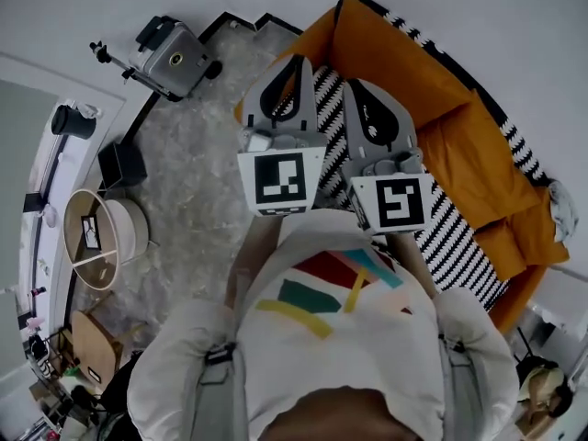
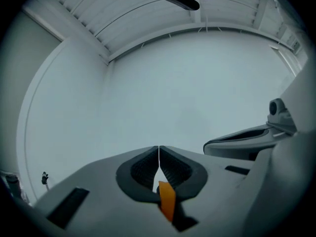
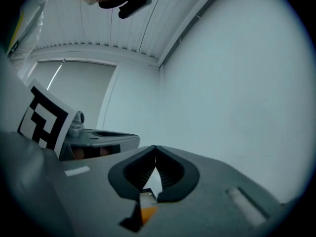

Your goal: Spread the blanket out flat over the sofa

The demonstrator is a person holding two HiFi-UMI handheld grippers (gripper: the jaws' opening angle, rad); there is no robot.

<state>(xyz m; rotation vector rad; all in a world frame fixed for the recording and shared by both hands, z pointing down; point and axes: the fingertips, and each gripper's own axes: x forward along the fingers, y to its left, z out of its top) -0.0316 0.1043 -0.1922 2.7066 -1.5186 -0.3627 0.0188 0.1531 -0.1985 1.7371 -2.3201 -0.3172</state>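
Now left claw (image 2: 159, 148) and right claw (image 3: 155, 147) are shut, empty; blanket (image 1: 457, 244) below runs eleven-to-five o'clock, nearer the right.

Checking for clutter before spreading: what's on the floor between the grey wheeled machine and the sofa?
Nothing: the head view shows only bare marbled floor between the grey machine and the sofa.

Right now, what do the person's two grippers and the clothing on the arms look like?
The left gripper and the right gripper are both grey, with long tapered jaws lined by black ribbed pads. Each carries a white cube with a black square marker. The person wears pale sleeves and a white top with coloured shapes.
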